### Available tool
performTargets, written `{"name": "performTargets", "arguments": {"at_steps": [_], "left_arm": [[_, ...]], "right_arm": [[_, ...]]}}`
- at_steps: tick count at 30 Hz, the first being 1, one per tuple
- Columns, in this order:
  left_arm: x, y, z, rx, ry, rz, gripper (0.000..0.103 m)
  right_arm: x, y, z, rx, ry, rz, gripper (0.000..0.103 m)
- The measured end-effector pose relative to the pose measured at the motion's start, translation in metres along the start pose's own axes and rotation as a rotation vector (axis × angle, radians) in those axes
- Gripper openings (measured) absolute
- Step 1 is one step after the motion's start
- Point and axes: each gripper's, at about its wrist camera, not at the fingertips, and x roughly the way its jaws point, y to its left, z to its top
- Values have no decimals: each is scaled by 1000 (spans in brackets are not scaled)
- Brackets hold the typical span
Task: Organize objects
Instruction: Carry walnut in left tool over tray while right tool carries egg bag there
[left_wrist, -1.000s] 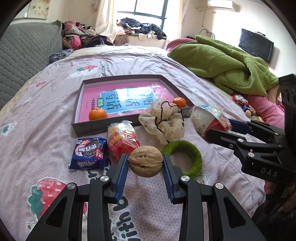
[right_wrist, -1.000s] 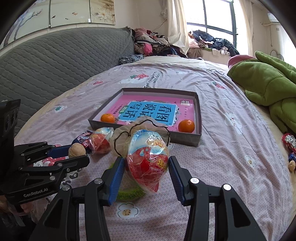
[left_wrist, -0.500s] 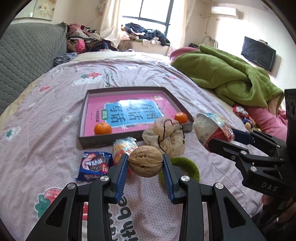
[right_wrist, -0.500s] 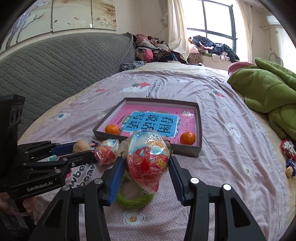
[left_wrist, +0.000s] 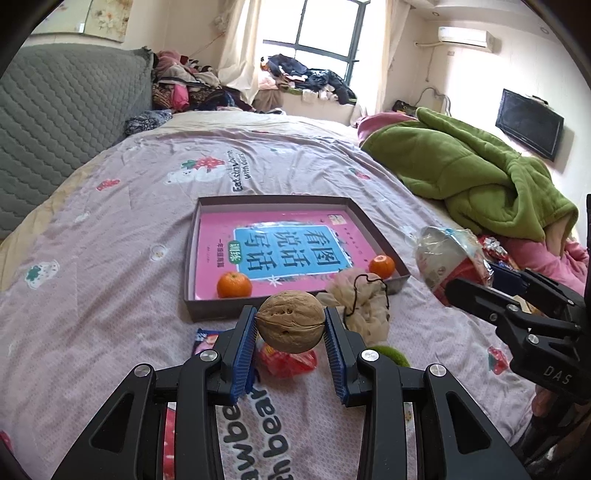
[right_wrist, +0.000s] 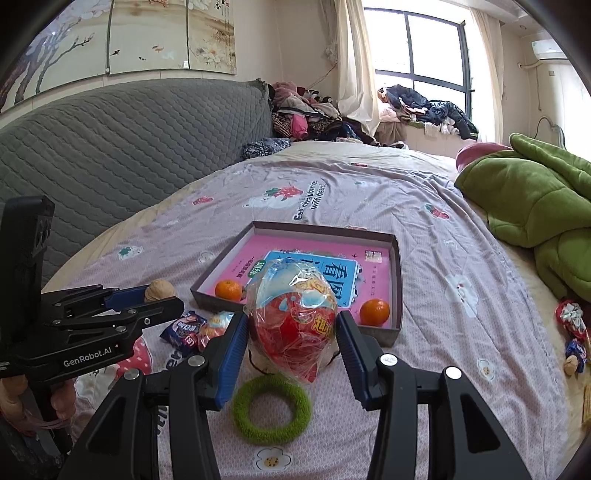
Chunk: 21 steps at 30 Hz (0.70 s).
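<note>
Holding one thing each above the bed (left_wrist: 110, 236): the left gripper (left_wrist: 290, 334) clamps a walnut (left_wrist: 290, 321), the right gripper (right_wrist: 291, 332) a wrapped snack cup (right_wrist: 291, 317).

Both pairs of fingers press on their loads. The walnut hides part of a red packet (left_wrist: 288, 363) and most of the green ring (right_wrist: 271, 413), and the dark tray (right_wrist: 397, 280) with two oranges (right_wrist: 374, 312) lies just behind. The cream cloth (left_wrist: 364, 299) is nearly covered by the cup in the right view. The blue packet (right_wrist: 183, 329) print is unreadable.
</note>
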Motion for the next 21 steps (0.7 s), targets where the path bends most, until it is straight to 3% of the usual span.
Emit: {"name": "performTargets", "arguments": {"at_steps": [21], "left_arm": [[13, 11, 48, 38, -48, 39, 37]], "right_arm": [[18, 1, 32, -3, -38, 15, 49]]}}
